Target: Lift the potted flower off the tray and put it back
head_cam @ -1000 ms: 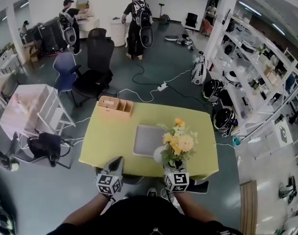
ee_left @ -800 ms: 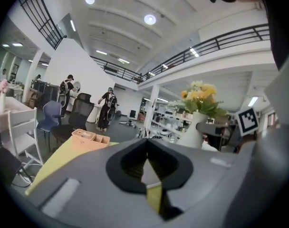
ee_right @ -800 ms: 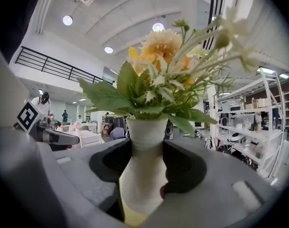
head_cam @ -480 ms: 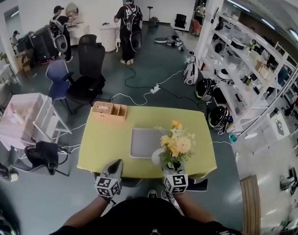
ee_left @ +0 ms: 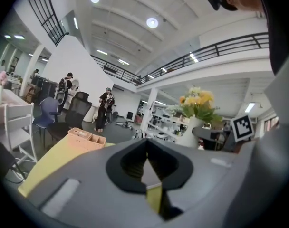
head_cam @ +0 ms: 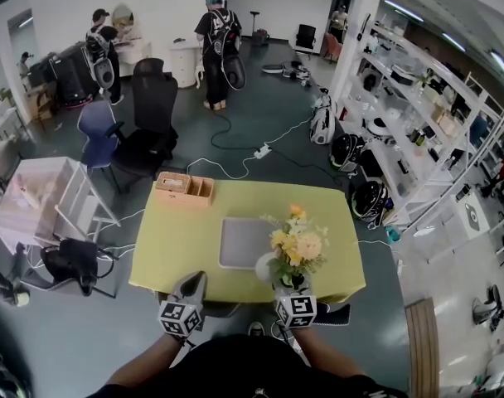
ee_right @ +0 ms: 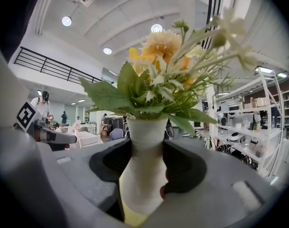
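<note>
The potted flower (head_cam: pixel 293 245), yellow and orange blooms in a white vase (ee_right: pixel 143 175), stands off the grey tray (head_cam: pixel 240 240), past its near right corner by the table's front edge. My right gripper (head_cam: pixel 295 303) is shut on the vase's narrow body, a pad pressed to each side (ee_right: pixel 144 161). Whether the vase rests on the yellow-green table (head_cam: pixel 173 247) or hangs just above it, I cannot tell. My left gripper (head_cam: pixel 186 303) sits at the front edge left of the tray, shut and empty (ee_left: pixel 145 160). The flower (ee_left: pixel 196 109) shows to its right.
A wooden compartment box (head_cam: pixel 186 187) sits at the table's far left corner. Behind the table stand office chairs (head_cam: pixel 151 121) and cables cross the floor. A white rack (head_cam: pixel 45 193) stands at the left and shelving (head_cam: pixel 418 98) at the right. People (head_cam: pixel 215 40) stand far back.
The head view shifted slightly a second ago. Both grippers and the flower keep their places on the table.
</note>
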`<action>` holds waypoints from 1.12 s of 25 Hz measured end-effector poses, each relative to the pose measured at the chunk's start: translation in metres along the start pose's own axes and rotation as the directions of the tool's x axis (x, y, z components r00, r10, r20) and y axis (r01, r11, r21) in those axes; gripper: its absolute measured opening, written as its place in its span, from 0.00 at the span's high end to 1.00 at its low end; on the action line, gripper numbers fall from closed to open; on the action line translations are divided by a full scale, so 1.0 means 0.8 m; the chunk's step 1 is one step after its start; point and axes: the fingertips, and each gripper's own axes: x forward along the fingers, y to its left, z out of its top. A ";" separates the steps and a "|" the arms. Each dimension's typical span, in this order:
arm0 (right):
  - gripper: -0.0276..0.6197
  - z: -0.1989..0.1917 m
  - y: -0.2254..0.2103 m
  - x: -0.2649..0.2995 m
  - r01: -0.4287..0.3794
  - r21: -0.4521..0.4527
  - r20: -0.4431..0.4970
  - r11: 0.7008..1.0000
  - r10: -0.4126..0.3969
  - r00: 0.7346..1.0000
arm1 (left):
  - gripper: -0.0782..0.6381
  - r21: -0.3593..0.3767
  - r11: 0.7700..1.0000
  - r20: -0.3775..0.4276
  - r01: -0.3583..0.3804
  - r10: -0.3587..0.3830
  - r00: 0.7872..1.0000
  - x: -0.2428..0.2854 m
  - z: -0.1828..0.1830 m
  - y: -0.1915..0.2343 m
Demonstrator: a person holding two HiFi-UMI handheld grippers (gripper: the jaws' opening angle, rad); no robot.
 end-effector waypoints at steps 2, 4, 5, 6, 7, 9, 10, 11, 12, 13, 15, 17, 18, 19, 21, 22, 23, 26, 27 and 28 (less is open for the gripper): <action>0.63 -0.004 -0.002 0.001 -0.001 0.000 -0.001 1.000 0.001 1.000 | 0.88 -0.005 1.000 -0.001 -0.005 0.005 1.000 0.000 -0.004 0.001; 0.63 -0.006 -0.005 0.003 -0.002 0.001 -0.003 1.000 0.002 1.000 | 0.88 -0.008 1.000 -0.002 -0.009 0.009 1.000 0.001 -0.006 0.000; 0.63 -0.007 -0.007 0.005 -0.002 0.002 -0.005 1.000 0.002 1.000 | 0.88 -0.009 1.000 -0.003 -0.012 0.012 1.000 0.002 -0.007 0.000; 0.63 -0.008 -0.008 0.006 -0.003 0.002 -0.006 1.000 0.003 1.000 | 0.88 -0.011 1.000 -0.004 -0.015 0.015 1.000 0.002 -0.007 0.000; 0.63 -0.008 -0.008 0.007 -0.005 0.002 -0.008 1.000 0.005 1.000 | 0.88 -0.012 1.000 -0.006 -0.017 0.017 1.000 0.002 -0.008 0.001; 0.63 -0.011 -0.009 0.010 -0.010 0.002 -0.010 1.000 0.010 1.000 | 0.88 -0.015 1.000 -0.011 -0.022 0.022 1.000 0.001 -0.011 0.001; 0.63 -0.012 -0.009 0.012 -0.013 0.002 -0.012 1.000 0.013 1.000 | 0.88 -0.016 1.000 -0.013 -0.025 0.025 1.000 0.001 -0.012 0.001; 0.63 -0.013 -0.009 0.013 -0.016 0.002 -0.013 1.000 0.016 1.000 | 0.88 -0.018 0.999 -0.014 -0.029 0.028 1.000 0.001 -0.013 0.000; 0.63 -0.014 -0.010 0.015 -0.019 0.002 -0.015 1.000 0.019 1.000 | 0.88 -0.021 0.999 -0.014 -0.034 0.033 0.999 0.000 -0.013 0.000; 0.63 -0.016 -0.011 0.016 -0.023 0.002 -0.016 1.000 0.023 1.000 | 0.88 -0.023 0.999 -0.013 -0.040 0.039 0.999 -0.001 -0.014 0.000; 0.63 -0.020 -0.013 0.020 -0.031 0.004 -0.017 1.000 0.031 0.999 | 0.88 -0.025 0.998 -0.009 -0.052 0.051 0.999 -0.003 -0.014 -0.002; 0.63 -0.027 -0.018 0.025 -0.040 0.005 -0.017 0.999 0.040 0.999 | 0.88 -0.029 0.997 -0.007 -0.065 0.064 0.998 -0.004 -0.017 -0.002; 0.63 -0.031 -0.021 0.029 -0.044 0.005 -0.017 0.999 0.044 0.999 | 0.88 -0.031 0.997 -0.008 -0.073 0.073 0.997 -0.005 -0.020 -0.001; 0.63 -0.034 -0.024 0.034 -0.047 0.005 -0.018 0.999 0.047 0.999 | 0.88 -0.034 0.996 -0.010 -0.082 0.082 0.997 -0.006 -0.022 0.000; 0.63 -0.040 -0.029 0.044 -0.052 0.006 -0.017 0.999 0.053 0.998 | 0.88 -0.039 0.994 -0.017 -0.100 0.100 0.995 -0.008 -0.027 0.005; 0.63 -0.043 -0.031 0.049 -0.055 0.007 -0.016 0.998 0.055 0.998 | 0.88 -0.042 0.993 -0.021 -0.110 0.109 0.994 -0.009 -0.030 0.007; 0.63 -0.046 -0.034 0.054 -0.057 0.008 -0.016 0.998 0.057 0.998 | 0.88 -0.044 0.992 -0.025 -0.120 0.119 0.993 -0.011 -0.033 0.010; 0.63 -0.059 -0.041 0.070 -0.074 0.007 -0.020 0.997 0.075 0.997 | 0.88 -0.048 0.987 -0.032 -0.156 0.155 0.987 -0.019 -0.042 0.014; 0.63 -0.063 -0.043 0.077 -0.080 0.005 -0.023 0.997 0.080 0.997 | 0.88 -0.046 0.985 -0.032 -0.167 0.166 0.986 -0.021 -0.044 0.016; 0.63 -0.068 -0.046 0.084 -0.082 0.002 -0.025 0.997 0.082 0.996 | 0.88 -0.042 0.983 -0.031 -0.177 0.176 0.984 -0.022 -0.046 0.017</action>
